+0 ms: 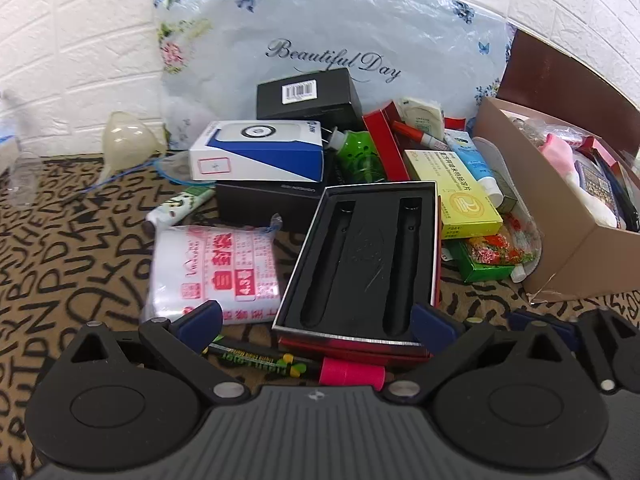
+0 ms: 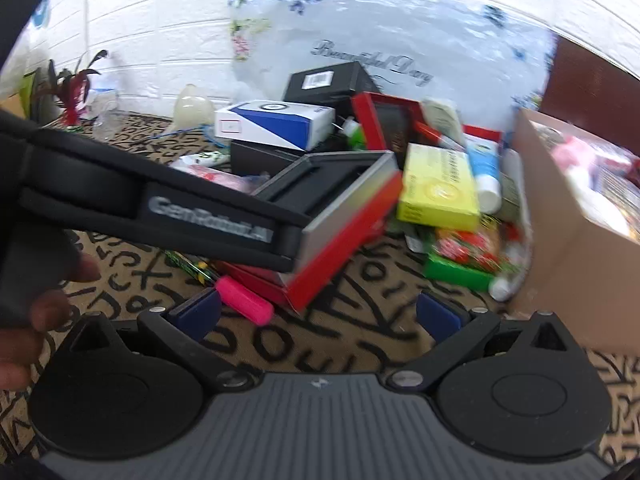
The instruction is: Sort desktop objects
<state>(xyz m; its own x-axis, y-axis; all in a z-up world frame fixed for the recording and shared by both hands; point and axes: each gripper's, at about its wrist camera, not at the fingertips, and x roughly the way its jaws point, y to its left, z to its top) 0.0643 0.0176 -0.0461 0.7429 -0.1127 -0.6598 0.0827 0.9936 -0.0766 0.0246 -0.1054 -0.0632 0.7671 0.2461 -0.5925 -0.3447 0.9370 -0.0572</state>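
A red box with a black foam insert point(image 1: 360, 264) lies tilted in the middle of the clutter. My left gripper point(image 1: 316, 320) is open, its blue pads on either side of the box's near end, and I cannot tell whether they touch it. In the right wrist view the same red box point(image 2: 340, 224) shows with the left gripper's body point(image 2: 160, 200) reaching over it. My right gripper point(image 2: 318, 312) is open and empty above the patterned mat, right of a pink-capped marker point(image 2: 244, 300).
A cardboard box point(image 1: 576, 256) full of items stands at the right. Around the red box lie a blue-white box point(image 1: 260, 152), black boxes point(image 1: 308, 92), a yellow medicine box point(image 1: 460, 192), a green packet point(image 1: 488, 260), a white bag pack point(image 1: 216, 268) and a floral plastic bag point(image 1: 320, 40).
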